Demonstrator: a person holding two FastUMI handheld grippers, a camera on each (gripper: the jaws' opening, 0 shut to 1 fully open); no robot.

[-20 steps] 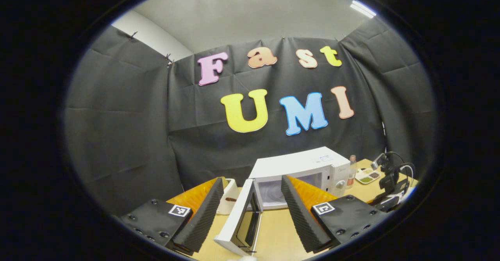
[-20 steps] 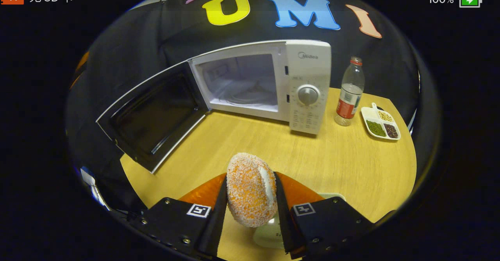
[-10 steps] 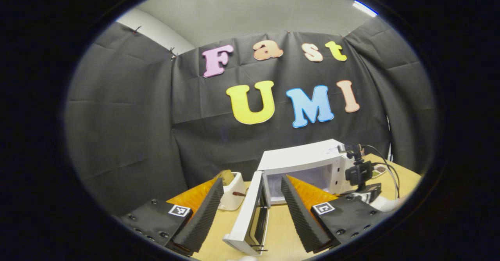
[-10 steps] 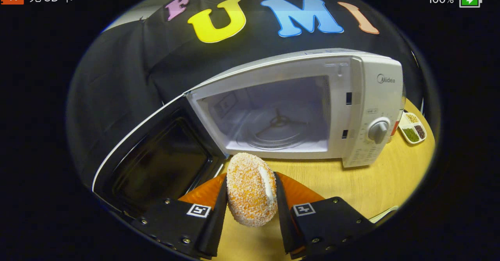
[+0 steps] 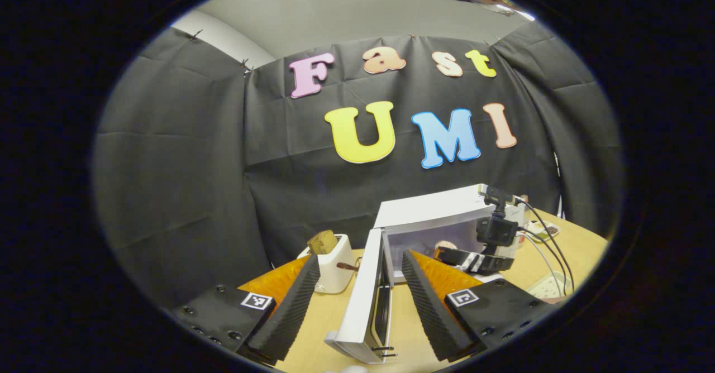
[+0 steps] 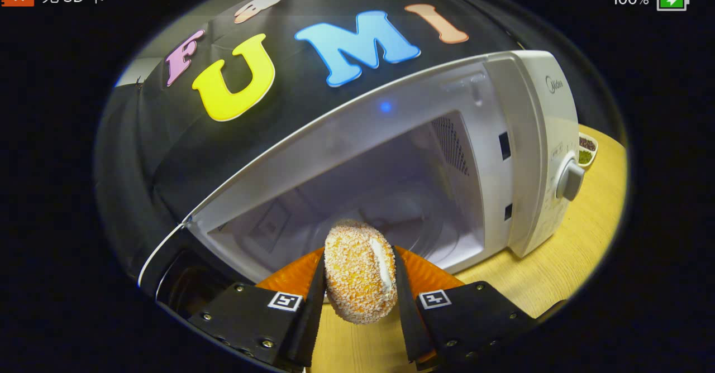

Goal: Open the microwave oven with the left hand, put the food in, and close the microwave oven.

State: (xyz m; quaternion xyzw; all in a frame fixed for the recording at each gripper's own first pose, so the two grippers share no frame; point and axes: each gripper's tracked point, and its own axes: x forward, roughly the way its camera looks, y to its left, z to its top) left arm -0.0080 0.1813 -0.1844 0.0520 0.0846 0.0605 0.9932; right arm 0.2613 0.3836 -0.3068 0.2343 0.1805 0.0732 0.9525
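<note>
In the right gripper view my right gripper (image 6: pixel 357 283) is shut on an orange crumb-coated pastry with a cream stripe (image 6: pixel 360 269), held at the mouth of the white microwave (image 6: pixel 536 138), whose cavity (image 6: pixel 391 194) gapes wide. Its dark-windowed door (image 6: pixel 179 275) hangs open at the lower left. In the left gripper view my left gripper (image 5: pixel 354 297) is open and empty, its fingers on either side of the open door's edge (image 5: pixel 363 300) without touching it. Farther off, the right gripper (image 5: pixel 475 261) reaches into the microwave (image 5: pixel 430 211) with the pastry (image 5: pixel 445 245).
A white toaster with a slice of bread (image 5: pixel 329 258) stands left of the microwave on the wooden table (image 5: pixel 329 317). A divided dish of beans (image 6: pixel 586 149) sits behind the microwave's right side. A white tray (image 5: pixel 550 286) lies at the right.
My right gripper has carried the pastry forward from the table's middle up to the microwave's opening. The left gripper view has shifted slightly; the door stays open.
</note>
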